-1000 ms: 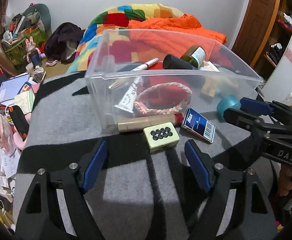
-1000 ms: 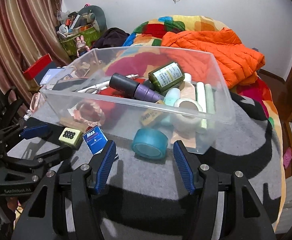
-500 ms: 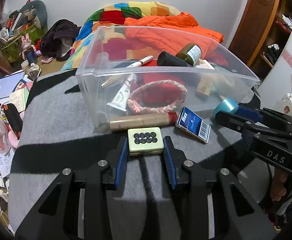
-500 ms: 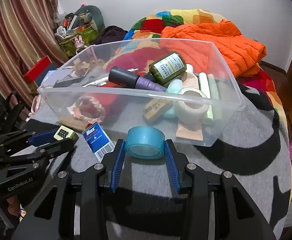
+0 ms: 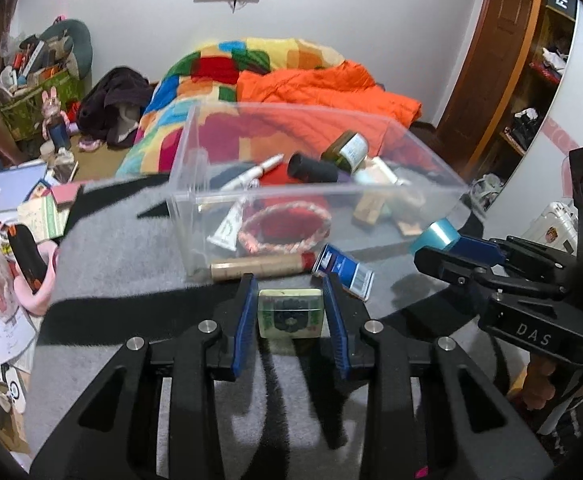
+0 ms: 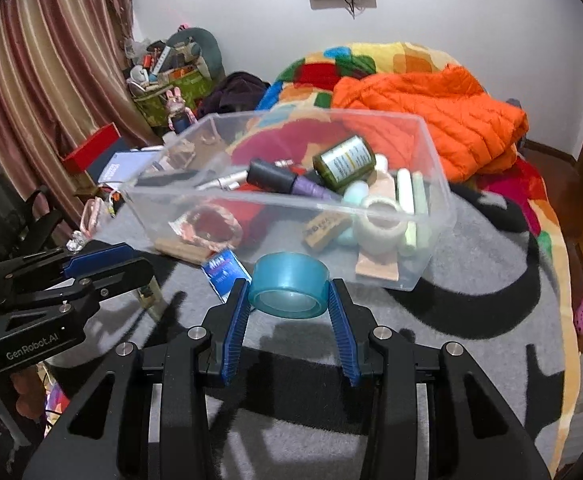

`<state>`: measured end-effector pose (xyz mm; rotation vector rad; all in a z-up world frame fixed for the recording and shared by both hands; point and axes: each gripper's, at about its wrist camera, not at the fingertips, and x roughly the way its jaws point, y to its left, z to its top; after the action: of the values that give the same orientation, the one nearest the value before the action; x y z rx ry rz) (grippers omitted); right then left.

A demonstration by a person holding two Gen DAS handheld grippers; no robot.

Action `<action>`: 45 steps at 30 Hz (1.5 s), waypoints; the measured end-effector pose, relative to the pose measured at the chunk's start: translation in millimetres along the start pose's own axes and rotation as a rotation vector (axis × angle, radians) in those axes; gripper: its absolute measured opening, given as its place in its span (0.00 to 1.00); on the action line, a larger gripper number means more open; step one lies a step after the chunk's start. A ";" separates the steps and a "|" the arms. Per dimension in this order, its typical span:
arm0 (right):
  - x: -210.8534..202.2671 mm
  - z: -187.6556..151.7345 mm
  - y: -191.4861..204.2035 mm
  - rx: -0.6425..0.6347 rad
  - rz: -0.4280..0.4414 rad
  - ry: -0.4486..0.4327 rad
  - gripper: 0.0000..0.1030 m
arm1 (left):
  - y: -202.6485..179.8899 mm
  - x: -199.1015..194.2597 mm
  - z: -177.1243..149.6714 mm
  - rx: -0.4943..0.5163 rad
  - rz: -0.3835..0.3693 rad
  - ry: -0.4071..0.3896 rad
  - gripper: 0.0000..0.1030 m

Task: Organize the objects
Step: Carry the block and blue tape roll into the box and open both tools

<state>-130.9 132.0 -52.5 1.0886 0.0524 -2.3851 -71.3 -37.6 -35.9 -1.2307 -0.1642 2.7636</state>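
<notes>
My left gripper [image 5: 290, 312] is shut on a pale green box with black buttons [image 5: 290, 313] and holds it lifted and tilted above the grey blanket. My right gripper [image 6: 288, 294] is shut on a blue tape roll [image 6: 288, 290], also lifted; the roll shows in the left wrist view [image 5: 435, 236]. A clear plastic bin [image 5: 195, 216] stands just beyond both, holding a green bottle [image 6: 343, 162], a black-and-purple tube [image 6: 283, 180], a braided ring [image 5: 283, 230] and a white tape roll [image 6: 379, 228].
A blue Max box [image 5: 345, 272] and a brown cylinder [image 5: 259, 266] lie on the blanket against the bin's near wall. An orange jacket [image 6: 431, 120] and a colourful quilt lie behind the bin. Books and clutter lie at the left [image 5: 19, 196].
Both grippers have closed on their objects and lifted them off the blanket. The green box now tilts its face toward the camera. The bin looks farther away.
</notes>
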 end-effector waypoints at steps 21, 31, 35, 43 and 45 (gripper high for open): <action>-45.4 59.5 -2.0 -0.050 -0.058 -0.170 0.36 | -4.4 -38.0 65.8 0.006 0.026 -0.174 0.32; 11.8 67.6 -28.9 0.020 -0.073 -0.039 0.36 | 19.4 25.4 79.6 -0.043 0.048 -0.041 0.32; 25.4 66.2 -36.2 0.032 -0.063 0.000 0.36 | 23.3 38.7 76.0 -0.048 0.028 0.009 0.32; 16.0 65.2 -29.6 0.005 -0.046 -0.009 0.36 | 7.6 16.2 72.3 0.023 0.035 -0.044 0.33; 7.9 64.6 -24.8 -0.010 -0.036 -0.026 0.36 | 4.8 8.0 71.9 0.038 0.038 -0.062 0.33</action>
<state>-191.7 134.6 -18.6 1.0609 0.0754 -2.4281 -130.5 -45.1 5.4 -1.1518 -0.0938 2.8246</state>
